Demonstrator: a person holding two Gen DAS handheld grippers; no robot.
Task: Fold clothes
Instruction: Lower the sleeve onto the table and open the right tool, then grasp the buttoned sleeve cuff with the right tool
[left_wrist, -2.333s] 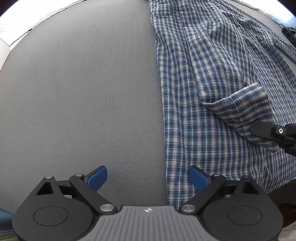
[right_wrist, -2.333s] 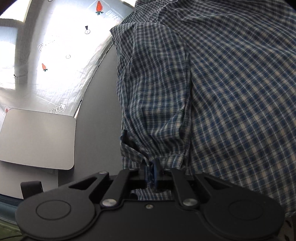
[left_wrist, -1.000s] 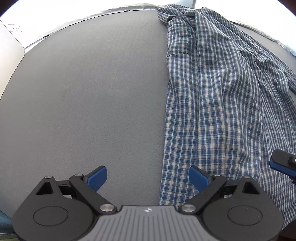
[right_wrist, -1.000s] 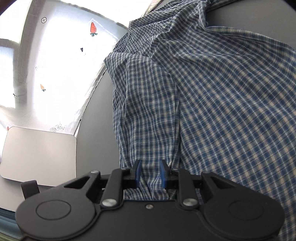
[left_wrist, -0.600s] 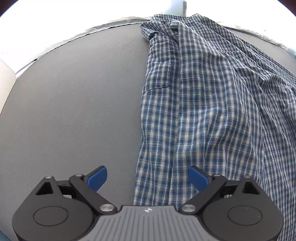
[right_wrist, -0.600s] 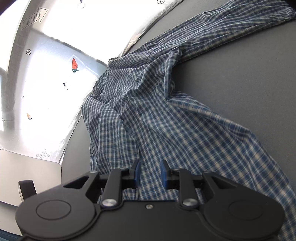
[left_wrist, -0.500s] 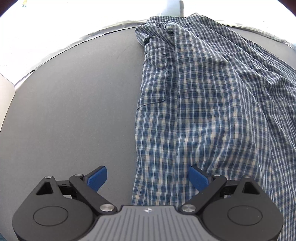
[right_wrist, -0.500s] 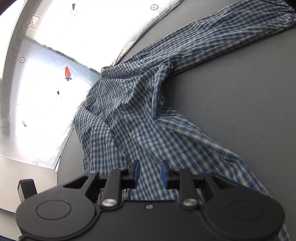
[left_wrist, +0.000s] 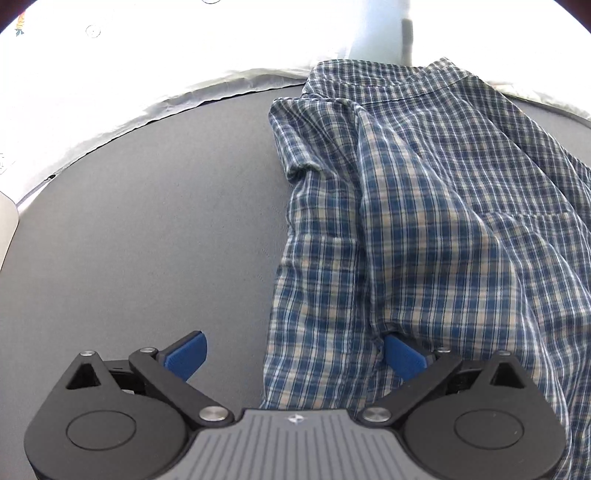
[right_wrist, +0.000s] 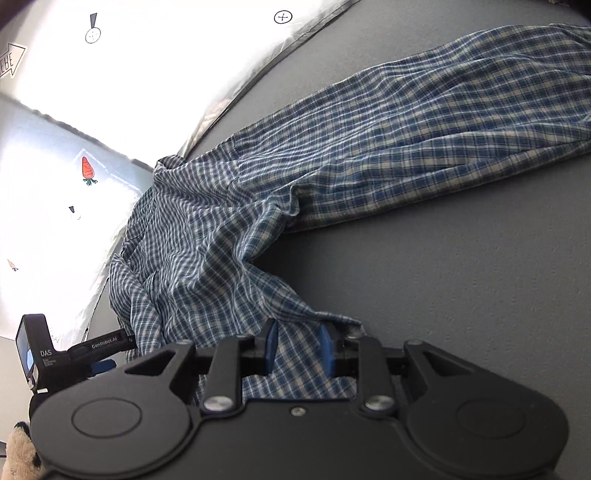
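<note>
Right now my left claw (left_wrist: 295, 356) is opening, its blue pads spread wide over the grey tabletop (left_wrist: 147, 240); the hem of the checked shirt (left_wrist: 424, 229) lies between them, bunched against the right-hand pad (left_wrist: 404, 357), while the left-hand pad (left_wrist: 184, 354) hangs over bare tabletop beside the cloth and touches none of it, so nothing is gripped there. Seen from my left wrist, the shirt runs from the near edge of the tabletop up to the far edge, where its collar sits against the bright white sheet (left_wrist: 147, 74) beyond, and a chest pocket shows on the side toward the right edge. My right claw (right_wrist: 295, 349) stands narrowly parted with shirt fabric lying in the gap between its two blue pads; the cloth passes between them, but I cannot tell whether they pinch it. From my right wrist the shirt (right_wrist: 229, 240) lies rumpled toward the far left corner of the tabletop (right_wrist: 461, 277), and one sleeve (right_wrist: 443, 147) stretches out flat toward the far right. My left claw (right_wrist: 99, 365) shows at the shirt's left margin in that view, just beside the cloth.
</note>
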